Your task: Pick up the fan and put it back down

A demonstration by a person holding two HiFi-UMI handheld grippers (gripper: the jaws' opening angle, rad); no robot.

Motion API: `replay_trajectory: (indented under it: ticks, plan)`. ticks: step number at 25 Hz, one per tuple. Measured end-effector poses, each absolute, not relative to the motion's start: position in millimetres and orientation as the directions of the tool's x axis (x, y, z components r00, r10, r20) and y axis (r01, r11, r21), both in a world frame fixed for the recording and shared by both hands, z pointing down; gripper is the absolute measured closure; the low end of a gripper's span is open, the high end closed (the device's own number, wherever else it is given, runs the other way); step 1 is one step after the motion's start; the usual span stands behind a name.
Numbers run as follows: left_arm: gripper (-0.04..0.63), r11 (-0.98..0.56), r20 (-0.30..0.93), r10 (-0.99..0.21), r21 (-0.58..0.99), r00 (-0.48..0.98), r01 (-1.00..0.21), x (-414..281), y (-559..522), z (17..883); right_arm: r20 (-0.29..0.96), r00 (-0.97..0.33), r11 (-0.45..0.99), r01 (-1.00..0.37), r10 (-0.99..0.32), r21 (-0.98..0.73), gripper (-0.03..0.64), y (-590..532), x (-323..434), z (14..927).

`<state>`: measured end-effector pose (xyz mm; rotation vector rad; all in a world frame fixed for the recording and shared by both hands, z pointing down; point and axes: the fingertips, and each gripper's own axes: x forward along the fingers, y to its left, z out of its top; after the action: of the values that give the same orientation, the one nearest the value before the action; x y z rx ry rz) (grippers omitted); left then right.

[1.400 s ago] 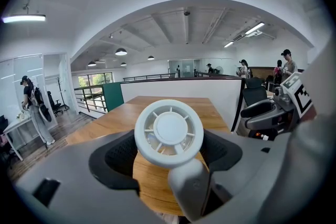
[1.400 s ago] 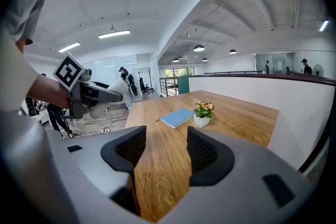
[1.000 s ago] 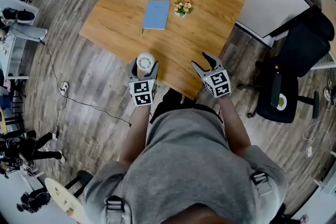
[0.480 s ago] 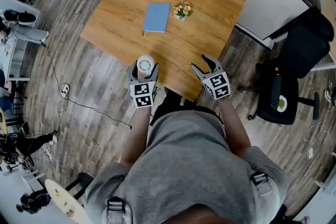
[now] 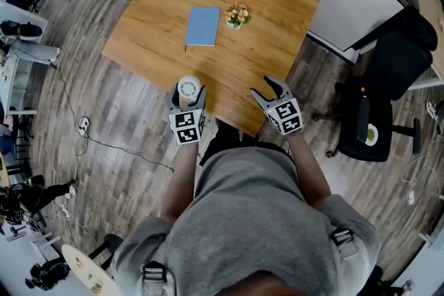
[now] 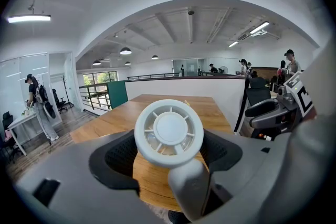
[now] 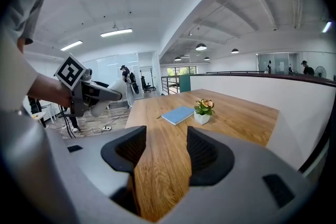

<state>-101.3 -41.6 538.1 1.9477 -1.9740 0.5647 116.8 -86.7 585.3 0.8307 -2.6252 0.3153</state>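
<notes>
The white fan (image 5: 189,88) has a round grille head and a thick handle. My left gripper (image 5: 187,96) is shut on it at the near left edge of the wooden table (image 5: 263,3). In the left gripper view the fan (image 6: 169,132) fills the space between the jaws, head facing the camera, handle hanging down. The right gripper view shows it as a white shape (image 7: 107,100) held above table level. My right gripper (image 5: 267,89) stands open over the table's near edge, and nothing is between its pads (image 7: 202,153).
A blue notebook (image 5: 202,26) and a small potted flower (image 5: 236,14) lie on the middle of the table. A black office chair (image 5: 388,80) stands to the right. Cables run across the floor at the left. People stand in the background.
</notes>
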Motion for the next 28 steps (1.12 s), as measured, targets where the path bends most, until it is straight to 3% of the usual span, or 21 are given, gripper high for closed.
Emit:
replay_trajectory:
  ticks: [28]
  plan:
    - [0.219, -0.148, 0.584, -0.802, 0.016, 0.129, -0.989, -154, -114, 594, 0.512, -0.656, 0.709, -0.694, -0.554, -0.124, 0.369, -127, 67, 621]
